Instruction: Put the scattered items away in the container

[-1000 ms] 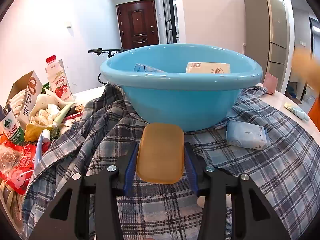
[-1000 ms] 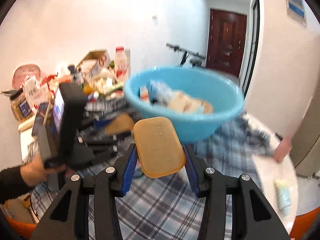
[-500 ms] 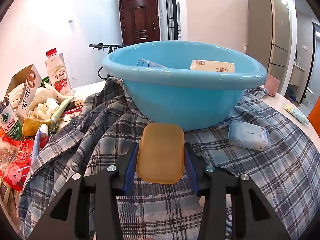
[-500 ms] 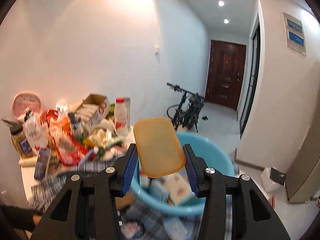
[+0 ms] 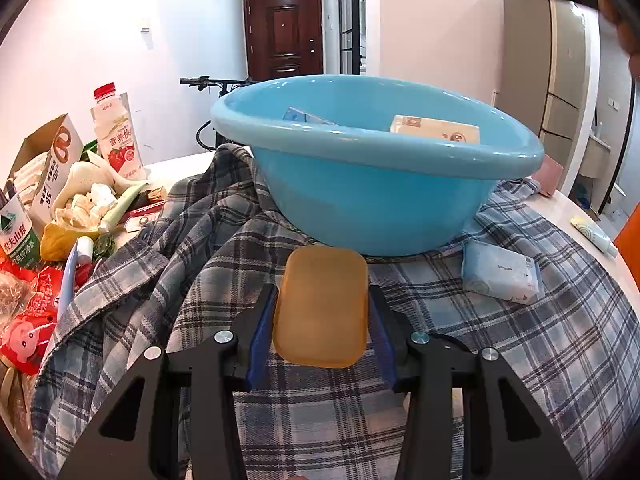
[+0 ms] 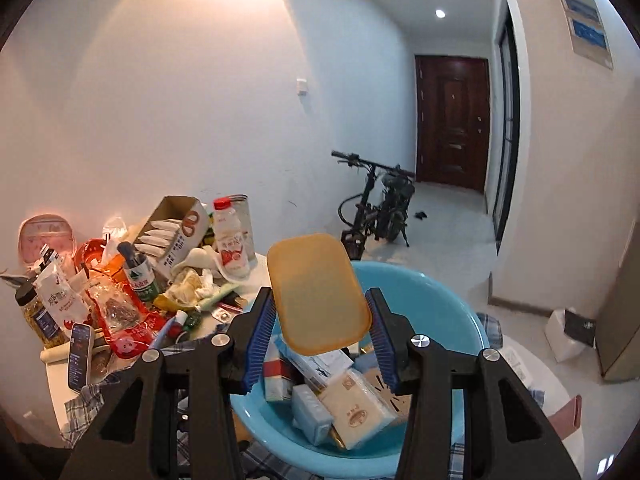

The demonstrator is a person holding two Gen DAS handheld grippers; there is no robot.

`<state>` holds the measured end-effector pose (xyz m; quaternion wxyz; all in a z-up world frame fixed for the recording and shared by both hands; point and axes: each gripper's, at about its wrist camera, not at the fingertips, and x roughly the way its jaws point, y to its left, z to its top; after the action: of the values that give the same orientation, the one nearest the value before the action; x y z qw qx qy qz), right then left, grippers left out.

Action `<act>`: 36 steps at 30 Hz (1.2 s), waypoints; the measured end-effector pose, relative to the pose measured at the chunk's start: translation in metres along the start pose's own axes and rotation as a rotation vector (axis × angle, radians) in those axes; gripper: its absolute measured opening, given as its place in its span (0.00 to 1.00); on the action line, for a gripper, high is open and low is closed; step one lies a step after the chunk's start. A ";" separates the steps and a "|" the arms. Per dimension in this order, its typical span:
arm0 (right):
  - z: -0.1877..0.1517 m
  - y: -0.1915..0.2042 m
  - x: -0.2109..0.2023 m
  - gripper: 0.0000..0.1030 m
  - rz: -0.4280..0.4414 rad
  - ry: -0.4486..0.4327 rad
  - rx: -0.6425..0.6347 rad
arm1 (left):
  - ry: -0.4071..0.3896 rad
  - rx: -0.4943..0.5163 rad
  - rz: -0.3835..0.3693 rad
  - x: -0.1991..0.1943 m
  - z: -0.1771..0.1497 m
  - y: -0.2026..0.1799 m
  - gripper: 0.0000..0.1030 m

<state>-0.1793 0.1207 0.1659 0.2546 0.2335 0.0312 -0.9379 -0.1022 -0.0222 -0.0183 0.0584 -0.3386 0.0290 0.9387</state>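
— Basin [image 5: 372, 208] first: where does it sit?

— Blue basin, upright on a plaid shirt [image 5: 500, 352] spread over the tabletop [image 5: 576, 212]. The right wrist view looks down into it: tissue packs [image 6: 352, 408] and small cartons are piled inside, some leaning on each other.

— And the left gripper [image 5: 320, 308]?

— Low over the shirt, just in front of the basin's near wall. Its jaws stand partly open with an amber pad between them; the blue fingers [image 5: 260, 332] sit right at the pad's edges, though whether they press on it cannot be told from this angle.

— The right gripper [image 6: 318, 312]?

— High above the basin, pointing down toward its contents. Same picture: jaws partly open, an amber pad between them, nothing from the tabletop in them. In the left wrist view its dark body shows at the upper right corner.

— What lies outside the basin?

— A pale blue wipes pack [image 5: 500, 276] on the shirt, just beside the basin's right side. A small tube [image 5: 592, 234] near the tabletop's right edge. To the left, a heap: a strawberry milk bottle [image 5: 116, 136], an open carton [image 5: 48, 164], red snack packets [image 5: 28, 320], crumpled wrappers.

— Beyond the tabletop?

— A bicycle [image 6: 376, 204] by the wall, and a dark red door [image 6: 452, 124].
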 end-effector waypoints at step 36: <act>-0.005 -0.011 0.012 0.47 -0.003 0.015 0.025 | -0.316 -0.069 -0.028 -0.142 0.134 -0.010 0.42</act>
<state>-0.1923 0.1256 0.1554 0.2502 0.2434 0.0219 -0.9368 -0.0771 -0.0126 0.1760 0.0638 -0.1890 -0.0175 0.9797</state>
